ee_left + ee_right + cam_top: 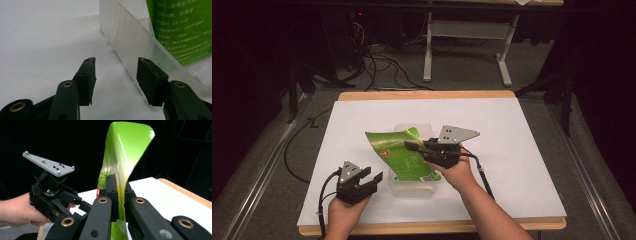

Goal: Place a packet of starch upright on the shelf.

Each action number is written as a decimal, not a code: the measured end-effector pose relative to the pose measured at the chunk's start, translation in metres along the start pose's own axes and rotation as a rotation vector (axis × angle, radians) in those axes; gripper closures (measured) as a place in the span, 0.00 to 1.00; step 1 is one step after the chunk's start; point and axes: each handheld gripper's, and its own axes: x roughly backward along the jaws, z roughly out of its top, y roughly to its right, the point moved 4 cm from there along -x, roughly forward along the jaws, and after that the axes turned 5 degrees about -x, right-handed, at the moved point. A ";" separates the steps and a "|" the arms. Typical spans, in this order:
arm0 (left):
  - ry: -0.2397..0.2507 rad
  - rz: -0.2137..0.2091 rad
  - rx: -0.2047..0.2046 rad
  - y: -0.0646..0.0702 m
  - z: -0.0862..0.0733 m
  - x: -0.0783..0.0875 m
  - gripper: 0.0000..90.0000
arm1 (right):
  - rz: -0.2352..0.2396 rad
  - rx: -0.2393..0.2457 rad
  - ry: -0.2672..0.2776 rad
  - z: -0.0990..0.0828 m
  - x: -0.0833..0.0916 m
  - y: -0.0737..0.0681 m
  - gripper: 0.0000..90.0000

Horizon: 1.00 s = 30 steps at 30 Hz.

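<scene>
Pinching green pouch (404,157) at its 3 o'clock edge with right gripper (414,146), fingers (111,192) pressed together on the film. Holding pouch over clear plastic container (414,186) at tabletop (512,150) centre, lower end dipping inside the container. Judging pouch light, thin, floppy and slick: bending and twisting above the grip, likely sliding if held loosely; gripping at the sealed edge looks safest. Resting left gripper (371,178) at 7 o'clock of the container, fingers (86,80) spread, holding nothing, just beside the container wall. Working on white sheet over a wooden-edged tabletop. Showing dark room behind, cables on grey floor (462,70), white table frame (467,37) at 12 o'clock.
</scene>
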 end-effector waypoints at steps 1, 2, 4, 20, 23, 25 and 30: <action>0.001 -0.001 0.000 0.000 0.000 0.000 0.56 | -0.003 0.000 -0.004 -0.002 0.000 0.000 1.00; 0.001 -0.002 0.001 0.000 0.000 0.000 0.56 | -0.007 -0.002 -0.010 -0.005 0.001 0.000 1.00; 0.000 -0.002 0.001 -0.001 0.000 0.000 0.56 | -0.022 -0.003 -0.025 -0.014 0.004 0.002 1.00; -0.004 -0.006 -0.008 0.002 0.000 -0.001 0.56 | -0.093 -0.044 -0.011 -0.029 0.033 0.004 0.93; -0.004 -0.007 -0.008 0.002 0.000 -0.001 0.56 | -0.097 -0.040 -0.012 -0.030 0.034 0.003 0.95; -0.003 -0.007 -0.009 0.002 0.000 -0.001 0.56 | -0.094 -0.037 -0.010 -0.031 0.034 0.003 0.95; -0.004 -0.009 -0.010 0.002 0.000 -0.001 0.56 | -0.106 -0.033 -0.014 -0.031 0.035 0.002 0.99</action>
